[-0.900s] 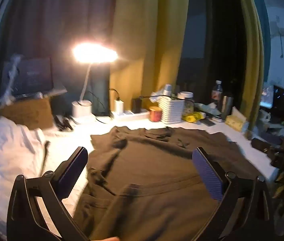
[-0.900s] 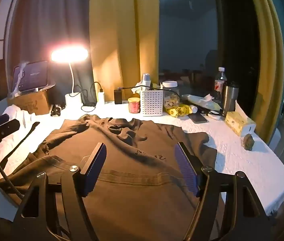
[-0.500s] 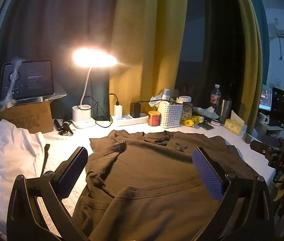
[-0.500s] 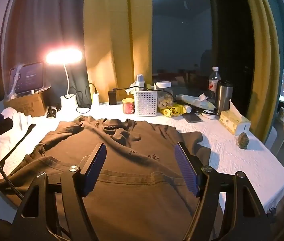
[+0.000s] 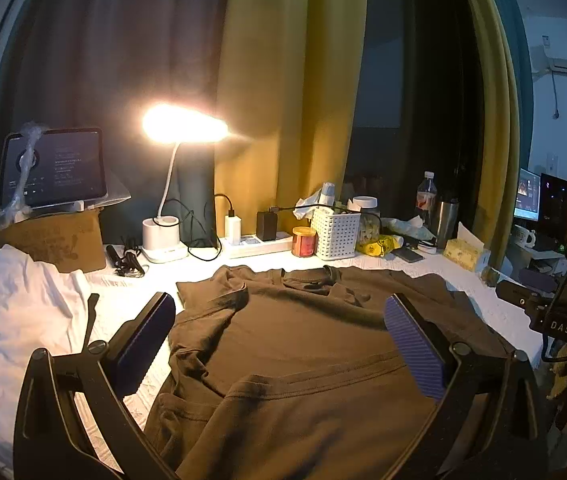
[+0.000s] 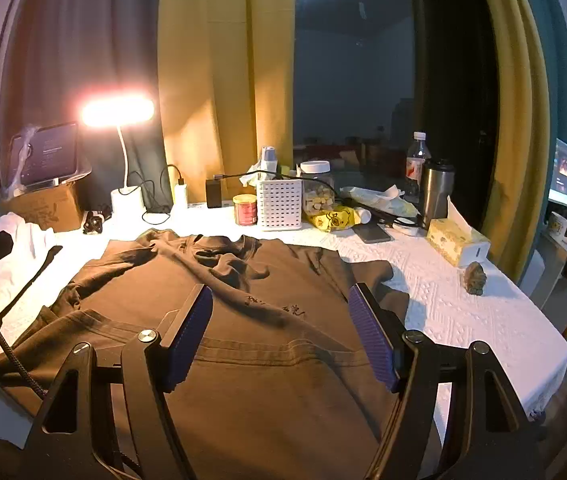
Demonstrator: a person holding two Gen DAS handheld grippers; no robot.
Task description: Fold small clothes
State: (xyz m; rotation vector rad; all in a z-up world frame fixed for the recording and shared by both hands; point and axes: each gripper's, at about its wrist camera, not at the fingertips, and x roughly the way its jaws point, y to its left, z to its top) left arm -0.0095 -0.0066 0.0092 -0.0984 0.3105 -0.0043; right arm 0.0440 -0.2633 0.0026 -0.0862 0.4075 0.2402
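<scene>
Dim room, yellow curtains (image 6: 219,80) behind, a desk lamp (image 5: 183,126) lighting a table with a white textured cover (image 6: 463,320). Clutter along the back edge: white basket (image 6: 279,204), red tin (image 6: 245,210), steel tumbler (image 6: 437,188), tissue box (image 6: 457,246). A crumpled white cloth (image 5: 15,312) lies at the left.

The brown T-shirt (image 6: 243,320) lies spread on the cover, collar toward the lamp, hem toward the camera, left sleeve bunched and the near hem partly turned over. Small print on the chest.

Left gripper (image 5: 279,340) hovers above the shirt, jaws wide apart, holding nothing. Right gripper (image 6: 279,336) does the same over the hem area.

Judgement: the shirt is light, soft and limp, so it will sag and wrinkle when lifted. Best to pinch at the hem corners or shoulder seams, one gripper per side, keeping it taut. The bunched sleeve likely needs flattening first.
</scene>
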